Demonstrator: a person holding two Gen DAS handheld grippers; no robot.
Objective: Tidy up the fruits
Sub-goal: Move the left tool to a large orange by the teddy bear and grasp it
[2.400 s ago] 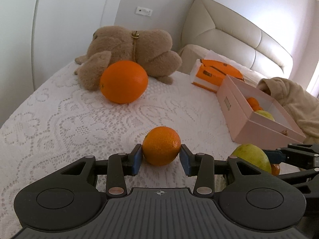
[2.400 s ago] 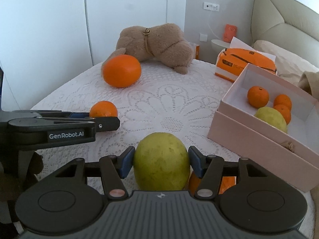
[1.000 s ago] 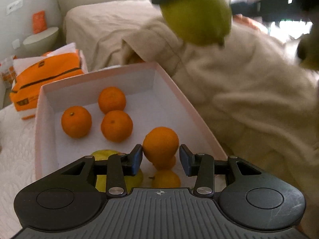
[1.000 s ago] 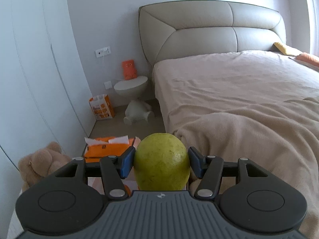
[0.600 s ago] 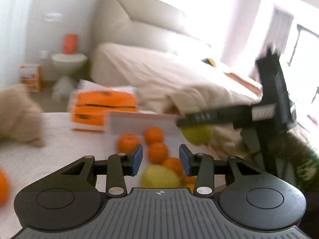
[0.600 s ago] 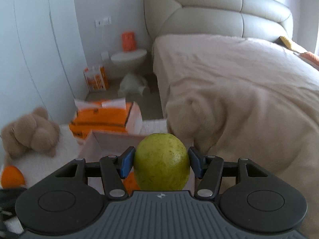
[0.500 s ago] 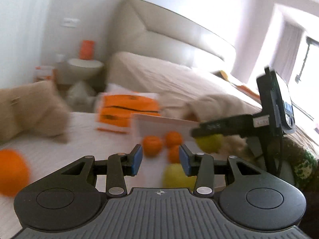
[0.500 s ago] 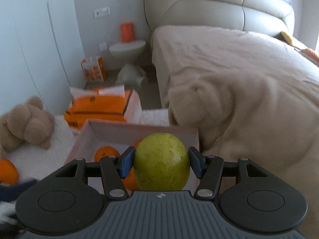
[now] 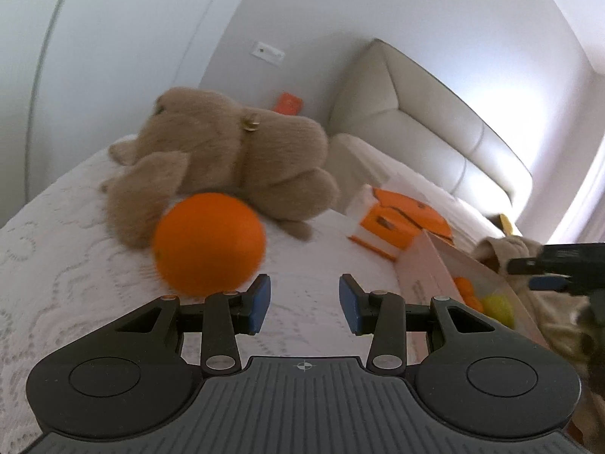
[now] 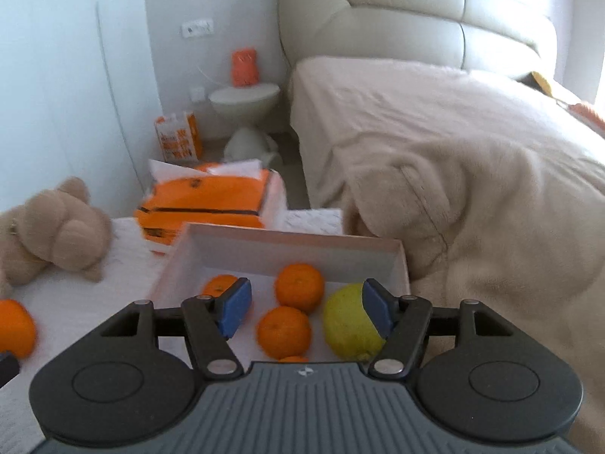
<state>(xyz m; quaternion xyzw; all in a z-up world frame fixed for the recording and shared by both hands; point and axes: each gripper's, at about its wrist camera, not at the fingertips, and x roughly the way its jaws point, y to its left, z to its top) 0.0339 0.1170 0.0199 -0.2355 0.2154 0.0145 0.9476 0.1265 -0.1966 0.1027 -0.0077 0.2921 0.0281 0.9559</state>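
While your right gripper (image 10: 304, 310) is opening over the pink cardboard box (image 10: 295, 237), your empty, parted left gripper (image 9: 302, 304) faces the large round orange (image 9: 209, 244) lying on lace beside the plush toy (image 9: 234, 159): firm, smooth, liable to roll; pinch its widest middle.

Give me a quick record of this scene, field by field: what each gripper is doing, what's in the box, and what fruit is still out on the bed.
left gripper: open, nothing between its pads, facing the large orange
right gripper: over the box, jaws opening, not gripping any fruit
box: pink, open, on the lace cover
in box: green pear at the right side, several small oranges
still out: large orange, in front of the plush toy
beside box: orange tissue pack
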